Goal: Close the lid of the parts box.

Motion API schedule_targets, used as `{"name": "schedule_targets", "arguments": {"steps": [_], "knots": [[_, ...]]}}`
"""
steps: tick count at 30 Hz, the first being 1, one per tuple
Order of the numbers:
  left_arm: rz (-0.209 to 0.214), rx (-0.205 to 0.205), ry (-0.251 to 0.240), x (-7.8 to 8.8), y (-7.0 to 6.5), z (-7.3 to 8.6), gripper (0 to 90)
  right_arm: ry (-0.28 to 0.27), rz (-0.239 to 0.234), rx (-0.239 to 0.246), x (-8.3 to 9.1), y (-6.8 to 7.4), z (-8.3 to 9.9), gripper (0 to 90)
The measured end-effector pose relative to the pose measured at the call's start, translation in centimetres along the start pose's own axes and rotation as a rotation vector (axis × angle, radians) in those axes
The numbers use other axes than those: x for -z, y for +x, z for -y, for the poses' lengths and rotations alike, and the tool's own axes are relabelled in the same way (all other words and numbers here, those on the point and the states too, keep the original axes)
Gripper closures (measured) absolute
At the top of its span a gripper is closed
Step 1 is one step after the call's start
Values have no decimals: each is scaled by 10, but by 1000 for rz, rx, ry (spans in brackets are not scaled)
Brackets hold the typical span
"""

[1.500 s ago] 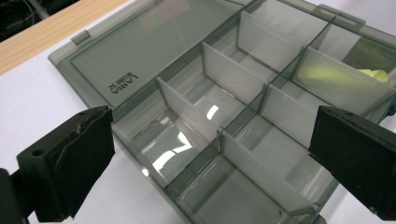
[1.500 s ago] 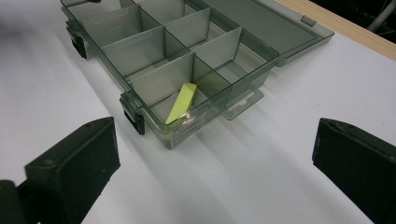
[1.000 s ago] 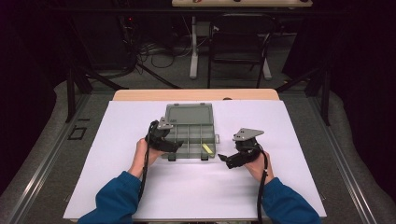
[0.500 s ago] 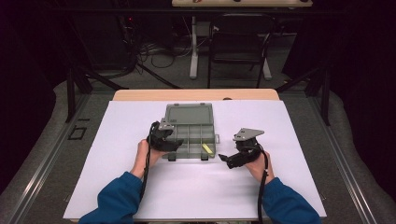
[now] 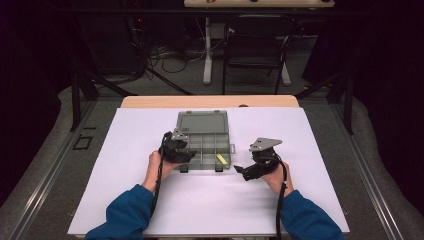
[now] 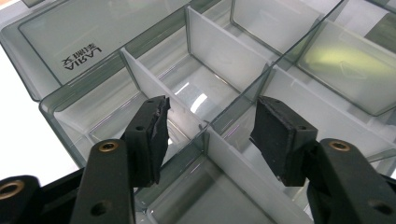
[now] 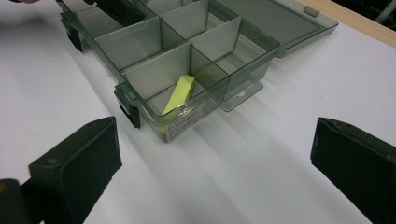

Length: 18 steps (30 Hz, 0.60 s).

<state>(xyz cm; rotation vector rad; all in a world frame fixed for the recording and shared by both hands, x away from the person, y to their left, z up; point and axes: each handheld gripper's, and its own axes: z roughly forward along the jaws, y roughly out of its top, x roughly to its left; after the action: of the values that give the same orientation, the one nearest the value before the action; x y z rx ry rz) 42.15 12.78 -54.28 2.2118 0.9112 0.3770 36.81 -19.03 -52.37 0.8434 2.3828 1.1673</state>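
A: Two grippers are at work here. The left gripper (image 6: 208,135) has its jaws about half open, low over the box (image 5: 204,145), and they have just been closing. Between them stands a white divider (image 6: 243,179) of the box, but the pads (image 6: 152,135) do not press it yet; a gap shows on each side.

B: So it holds nothing?

A: Nothing yet. Compared with one second ago the left hand (image 5: 159,167) is at nearly the same place at the left front corner of the box; the jaws are the main change. I judge that the person wants to pinch this divider, perhaps to pull it out, and the grasp is not complete.

B: And the right gripper (image 5: 245,172)?

A: It waits to the right of the box, near its front right corner, on the same spot as before. Its jaws are wide open and empty, and they look toward the box.

B: What is inside the box?

A: A yellow piece (image 7: 180,93) leans in the front right compartment. The other compartments that I can see are empty. The lid (image 5: 202,121) lies open flat behind the box.

B: The surface?

A: The box stands on a white sheet (image 5: 125,150) that covers the table (image 5: 150,101); a wooden edge shows behind the box. Farther behind is a dark room with cables (image 5: 160,60) on the floor and a chair (image 5: 255,50).
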Motion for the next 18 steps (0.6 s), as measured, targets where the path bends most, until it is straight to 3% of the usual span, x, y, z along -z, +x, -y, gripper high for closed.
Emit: {"name": "schedule_targets", "arguments": {"steps": [7, 18], "knots": [[-4, 0, -3, 1, 1, 1, 508, 22, -8, -2, -4, 0, 1, 13], [-2, -4, -5, 0, 2, 1, 516, 3, 9, -30, -4, -4, 0, 17]]}}
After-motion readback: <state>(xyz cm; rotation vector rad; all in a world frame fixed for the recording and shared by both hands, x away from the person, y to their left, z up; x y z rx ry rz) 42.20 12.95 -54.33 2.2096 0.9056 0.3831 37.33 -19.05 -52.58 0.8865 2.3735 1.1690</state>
